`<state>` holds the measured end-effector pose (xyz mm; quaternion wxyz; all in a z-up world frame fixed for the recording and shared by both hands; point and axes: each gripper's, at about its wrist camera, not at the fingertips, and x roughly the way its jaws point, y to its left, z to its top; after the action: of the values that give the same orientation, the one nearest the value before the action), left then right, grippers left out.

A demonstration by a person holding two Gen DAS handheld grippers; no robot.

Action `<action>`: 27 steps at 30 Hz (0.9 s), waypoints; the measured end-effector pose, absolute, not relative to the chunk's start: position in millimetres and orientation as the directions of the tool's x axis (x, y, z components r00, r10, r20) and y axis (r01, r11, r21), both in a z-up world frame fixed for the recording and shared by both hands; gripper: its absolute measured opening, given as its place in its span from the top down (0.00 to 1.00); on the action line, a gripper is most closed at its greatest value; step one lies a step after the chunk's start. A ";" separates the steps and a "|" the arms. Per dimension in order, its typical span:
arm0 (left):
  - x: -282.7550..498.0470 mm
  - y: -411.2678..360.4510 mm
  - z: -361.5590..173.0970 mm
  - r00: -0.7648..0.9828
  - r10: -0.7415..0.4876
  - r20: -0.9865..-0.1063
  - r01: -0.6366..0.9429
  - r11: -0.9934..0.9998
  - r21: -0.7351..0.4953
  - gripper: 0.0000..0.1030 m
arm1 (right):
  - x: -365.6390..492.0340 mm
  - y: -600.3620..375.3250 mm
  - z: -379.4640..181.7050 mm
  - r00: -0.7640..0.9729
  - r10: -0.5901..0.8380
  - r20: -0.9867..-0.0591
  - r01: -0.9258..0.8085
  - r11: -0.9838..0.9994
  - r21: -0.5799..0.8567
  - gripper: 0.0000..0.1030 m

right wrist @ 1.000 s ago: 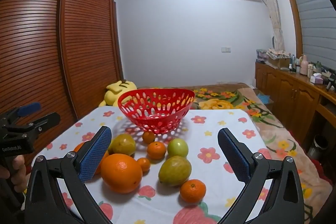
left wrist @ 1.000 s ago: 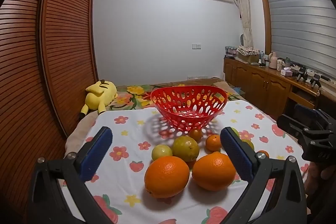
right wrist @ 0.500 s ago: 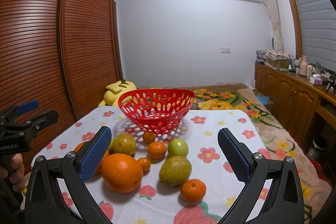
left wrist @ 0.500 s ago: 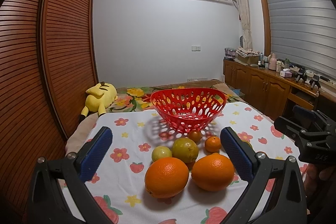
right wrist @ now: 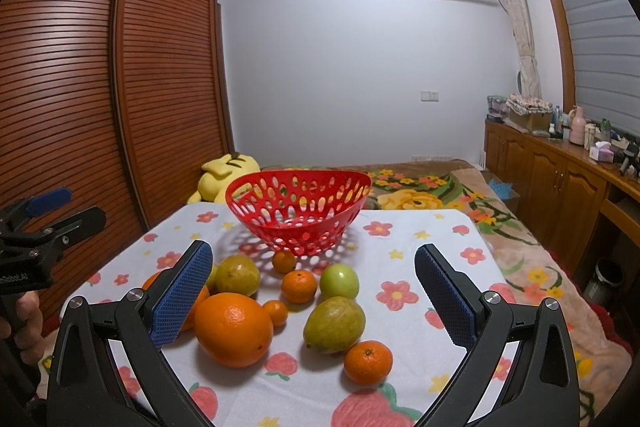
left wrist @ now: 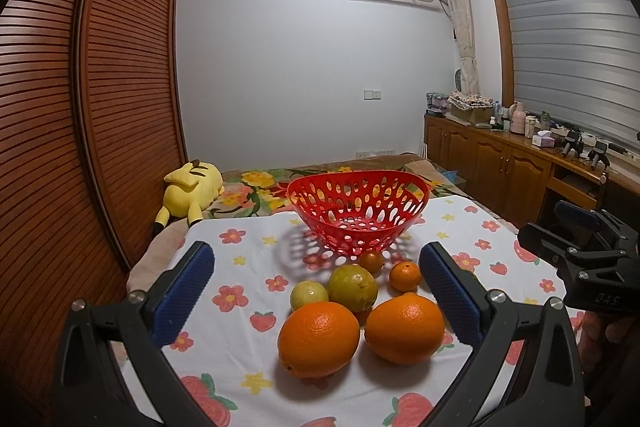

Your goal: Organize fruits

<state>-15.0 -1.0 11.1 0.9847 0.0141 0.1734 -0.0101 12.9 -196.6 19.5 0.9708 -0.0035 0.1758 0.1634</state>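
The fruit lies loose on the desk, none yet in the red basket standing just beyond the pile. Our left gripper has its jaws wide open and empty, two big oranges between them; our right gripper is equally open and empty over another orange and a green fruit. We should centre one fruit, lower, and close gently so neighbours don't roll.
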 end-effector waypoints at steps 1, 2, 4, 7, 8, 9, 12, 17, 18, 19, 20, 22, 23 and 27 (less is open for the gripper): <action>-15.8 -1.0 11.5 0.940 -0.016 -0.340 0.026 0.999 0.024 0.00 | 13.1 -197.1 19.7 0.884 0.317 -0.343 -0.319 0.946 0.052 0.00; -15.9 -0.9 12.1 0.941 -0.017 -0.339 0.026 0.999 0.024 0.00 | 12.7 -197.0 19.6 0.885 0.317 -0.342 -0.318 0.946 0.052 0.00; -17.4 -0.5 12.8 0.941 -0.017 -0.337 0.026 0.999 0.024 0.00 | 12.6 -196.9 20.1 0.885 0.317 -0.342 -0.319 0.946 0.052 0.00; -18.5 -0.2 13.4 0.942 -0.018 -0.336 0.027 0.999 0.023 0.00 | 12.5 -196.6 20.3 0.885 0.317 -0.341 -0.319 0.946 0.051 0.00; -18.8 0.0 14.1 0.942 -0.018 -0.335 0.028 0.999 0.023 0.00 | 12.5 -196.8 20.3 0.885 0.315 -0.342 -0.317 0.947 0.050 0.00; -18.7 -0.2 13.8 0.942 -0.018 -0.335 0.028 0.999 0.024 0.00 | 12.4 -196.9 20.4 0.885 0.316 -0.341 -0.318 0.947 0.051 0.00; -19.9 -0.5 15.2 0.943 -0.017 -0.333 0.028 0.999 0.029 0.00 | 12.2 -196.9 20.4 0.885 0.316 -0.342 -0.319 0.947 0.049 0.00; -21.6 -0.5 16.0 0.944 -0.018 -0.329 0.029 0.999 0.029 0.00 | 13.1 -196.7 21.3 0.886 0.313 -0.341 -0.316 0.948 0.049 0.00; -22.1 -0.5 16.6 0.944 -0.018 -0.329 0.029 0.999 0.029 0.00 | 13.3 -196.8 21.7 0.886 0.313 -0.341 -0.316 0.947 0.050 0.00; -22.8 -1.0 17.0 0.945 -0.018 -0.328 0.030 0.999 0.030 0.00 | 13.6 -196.8 22.0 0.887 0.312 -0.340 -0.315 0.948 0.049 0.00; -23.4 -1.0 17.4 0.945 -0.018 -0.327 0.030 0.999 0.030 0.00 | 13.3 -196.7 21.9 0.887 0.313 -0.341 -0.316 0.948 0.049 0.00; -23.9 -1.1 17.6 0.945 -0.019 -0.326 0.030 0.999 0.029 0.00 | 13.8 -196.9 22.2 0.887 0.313 -0.340 -0.316 0.948 0.049 0.00; -24.0 -1.1 17.6 0.945 -0.019 -0.327 0.030 0.999 0.029 0.00 | 13.2 -196.7 22.3 0.887 0.312 -0.340 -0.315 0.948 0.048 0.00; -24.2 -1.1 17.8 0.945 -0.018 -0.326 0.030 0.999 0.031 0.00 | 13.1 -196.6 22.1 0.887 0.313 -0.339 -0.316 0.947 0.048 0.00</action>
<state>-24.2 -1.1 17.8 0.9860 0.0176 0.1652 -0.0123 13.1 -196.6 22.1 0.9714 -0.0045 0.1738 0.1620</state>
